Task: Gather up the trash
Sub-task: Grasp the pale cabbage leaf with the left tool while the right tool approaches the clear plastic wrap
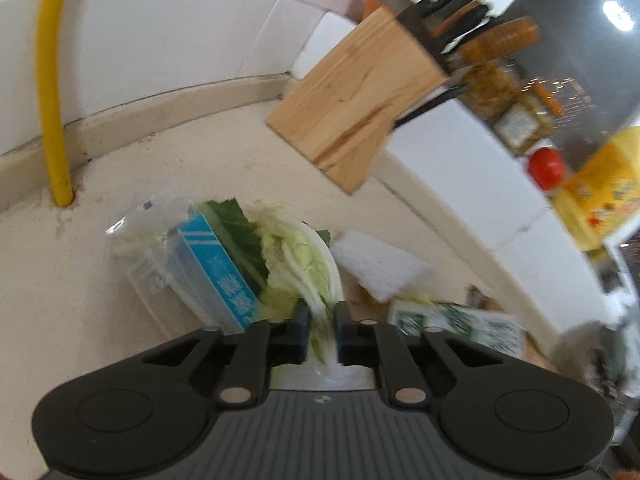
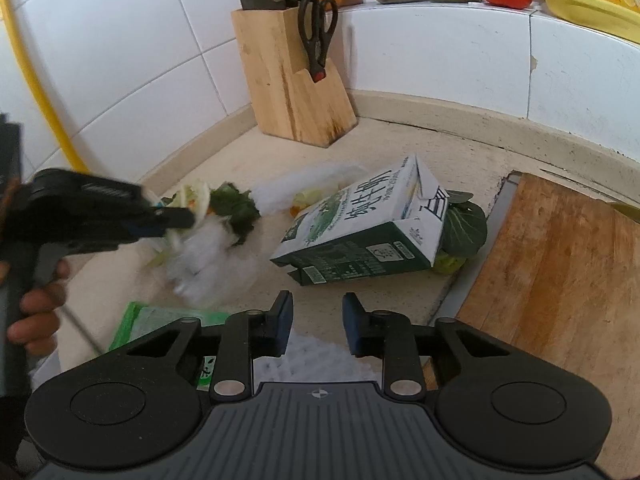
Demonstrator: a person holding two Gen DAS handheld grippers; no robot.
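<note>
Left wrist view: left gripper (image 1: pixel 322 330) clamps pale cabbage scraps (image 1: pixel 304 260); a blue carton (image 1: pixel 218 268) and white foam pad (image 1: pixel 380 266) lie just beyond. Right gripper (image 2: pixel 316 326) hovers, jaws apart, before the toppled green milk carton (image 2: pixel 360 232). Judging by this, most trash remains uncollected.

Ahead of the right gripper (image 2: pixel 316 326) a short strip of bare counter (image 2: pixel 332 300) lies open up to the toppled milk carton (image 2: pixel 360 232), which bars the way forward. The cutting board (image 2: pixel 560 280) walls off its right side, the left gripper (image 2: pixel 176 216) and plastic wrap (image 2: pixel 212 256) crowd its left. Beyond the carton, the counter opens toward the knife block (image 2: pixel 292 80) in the corner.
</note>
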